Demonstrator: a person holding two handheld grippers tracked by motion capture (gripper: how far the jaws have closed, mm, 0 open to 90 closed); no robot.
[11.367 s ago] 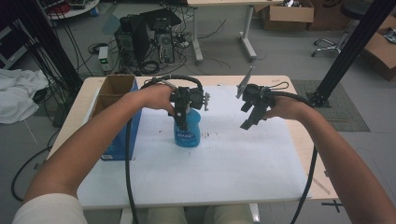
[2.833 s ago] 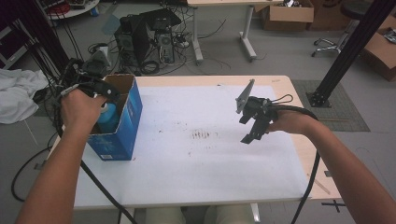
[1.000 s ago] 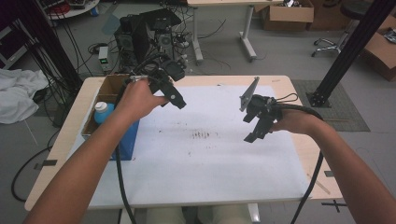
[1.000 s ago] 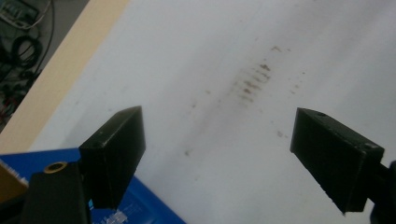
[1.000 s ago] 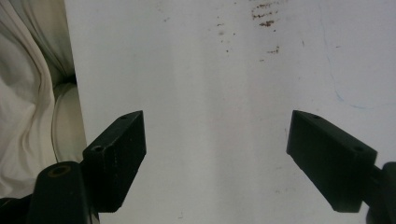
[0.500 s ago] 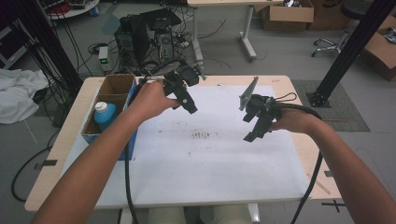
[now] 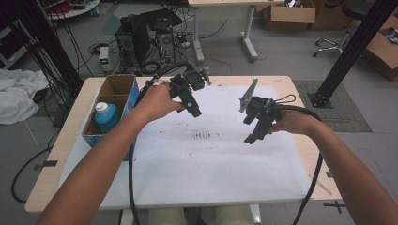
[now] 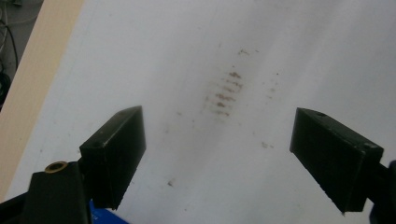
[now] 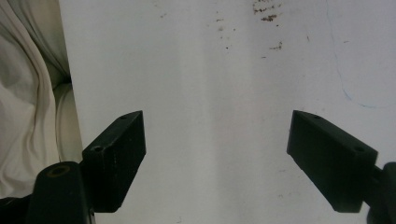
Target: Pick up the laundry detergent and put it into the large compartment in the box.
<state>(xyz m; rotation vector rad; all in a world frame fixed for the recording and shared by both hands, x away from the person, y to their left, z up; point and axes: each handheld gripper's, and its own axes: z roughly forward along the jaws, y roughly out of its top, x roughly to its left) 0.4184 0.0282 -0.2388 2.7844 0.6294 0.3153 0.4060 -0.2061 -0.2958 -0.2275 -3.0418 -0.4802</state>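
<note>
A blue bottle with a white cap [image 7: 105, 115] stands in the near compartment of an open cardboard box [image 7: 114, 85] with blue sides, at the table's left edge. My left gripper [image 7: 195, 97] hangs open and empty over the white sheet [image 7: 211, 164], to the right of the box and apart from the bottle. In the left gripper view its jaws [image 8: 218, 114] are spread wide above brown stains [image 8: 224, 91]. My right gripper [image 7: 252, 129] hovers open over the sheet's right half. Nothing lies between its jaws [image 9: 217, 115] in the right gripper view.
Brown stains [image 7: 202, 136] mark the sheet's middle. The wooden table edge [image 7: 56, 187] borders the sheet. Light cloth on the person's lap [image 9: 28, 93] lies past the sheet's near edge. Computers and cables [image 7: 150, 37] crowd the floor behind the table.
My left gripper lowered the blue bottle into the box, let it go, and swung right over the sheet. The right gripper has barely shifted.
</note>
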